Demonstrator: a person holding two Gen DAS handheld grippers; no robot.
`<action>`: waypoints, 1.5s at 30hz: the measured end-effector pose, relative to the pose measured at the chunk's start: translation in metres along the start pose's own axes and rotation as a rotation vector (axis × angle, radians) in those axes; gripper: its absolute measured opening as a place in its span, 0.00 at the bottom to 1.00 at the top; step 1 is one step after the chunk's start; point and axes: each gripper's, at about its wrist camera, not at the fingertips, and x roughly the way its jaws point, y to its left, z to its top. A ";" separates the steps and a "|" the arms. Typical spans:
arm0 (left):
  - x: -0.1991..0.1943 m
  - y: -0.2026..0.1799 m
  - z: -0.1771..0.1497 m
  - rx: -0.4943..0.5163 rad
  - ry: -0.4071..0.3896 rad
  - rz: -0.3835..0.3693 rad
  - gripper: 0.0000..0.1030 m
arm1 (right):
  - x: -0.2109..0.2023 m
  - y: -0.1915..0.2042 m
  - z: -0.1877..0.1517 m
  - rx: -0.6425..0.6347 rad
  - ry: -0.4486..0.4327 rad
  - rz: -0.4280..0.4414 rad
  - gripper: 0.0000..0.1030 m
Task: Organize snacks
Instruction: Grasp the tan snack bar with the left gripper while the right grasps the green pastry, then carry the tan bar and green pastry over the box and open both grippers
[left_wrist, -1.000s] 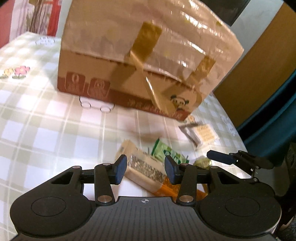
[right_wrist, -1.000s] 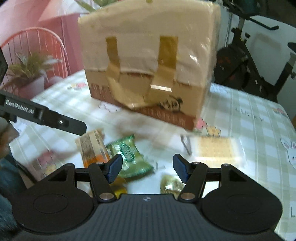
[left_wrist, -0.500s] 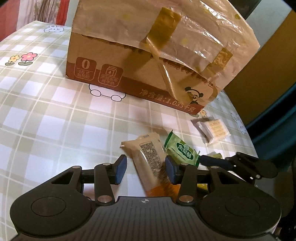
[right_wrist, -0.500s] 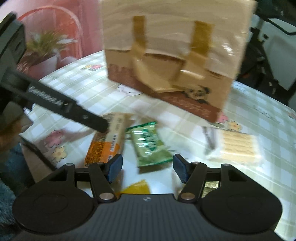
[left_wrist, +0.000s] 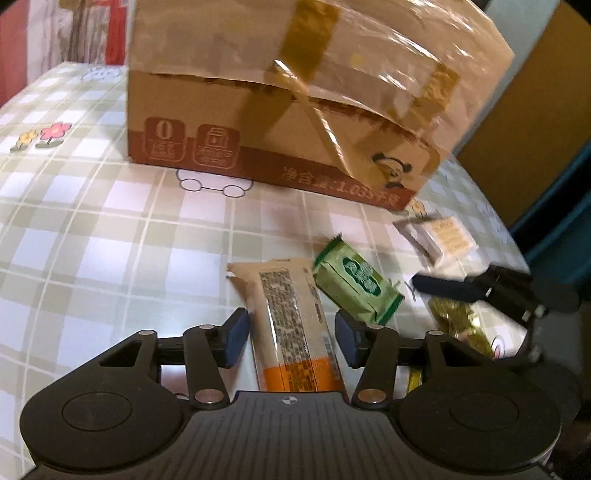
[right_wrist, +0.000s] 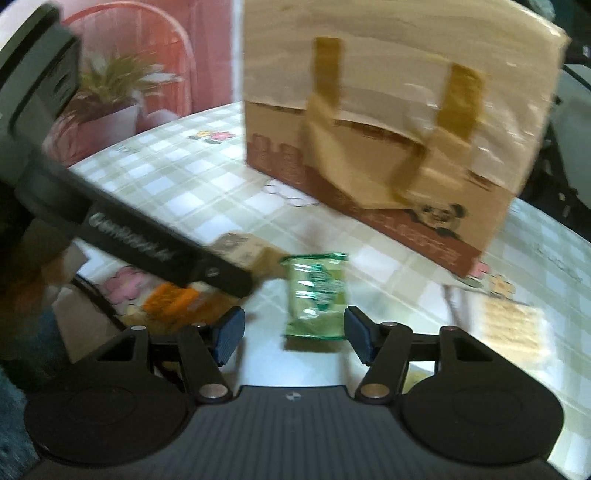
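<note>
A long tan and orange snack bar (left_wrist: 291, 325) lies on the checked tablecloth (left_wrist: 110, 240) between the fingers of my left gripper (left_wrist: 292, 341). Its jaws are opening, and the pads stand just off the wrapper. To the bar's right lie a green packet (left_wrist: 354, 284), a clear cracker packet (left_wrist: 443, 236) and a gold-wrapped candy (left_wrist: 458, 325). In the right wrist view my right gripper (right_wrist: 293, 334) is open, with the green packet (right_wrist: 317, 295) just ahead between its fingertips, untouched. One left gripper finger (right_wrist: 221, 275) crosses over the snack bar (right_wrist: 236, 247).
A tall taped cardboard box (left_wrist: 295, 110) stands behind the snacks, seen also from the right as the box (right_wrist: 388, 129). The cracker packet (right_wrist: 513, 325) lies at the right. A potted plant (right_wrist: 110, 96) stands beyond the table's far left edge.
My left gripper's jaws have widened around the snack bar. My right gripper has shifted left and rolled, so the green packet now sits centred between its fingers.
</note>
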 end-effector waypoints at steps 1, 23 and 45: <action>0.001 -0.003 -0.001 0.019 0.000 0.006 0.55 | -0.002 -0.005 -0.001 0.014 -0.005 -0.012 0.60; -0.013 0.049 0.000 -0.103 -0.129 0.152 0.45 | 0.007 -0.017 0.006 0.088 -0.058 -0.023 0.61; -0.054 0.037 0.009 -0.047 -0.266 0.106 0.42 | -0.001 -0.011 0.020 0.096 -0.134 -0.010 0.41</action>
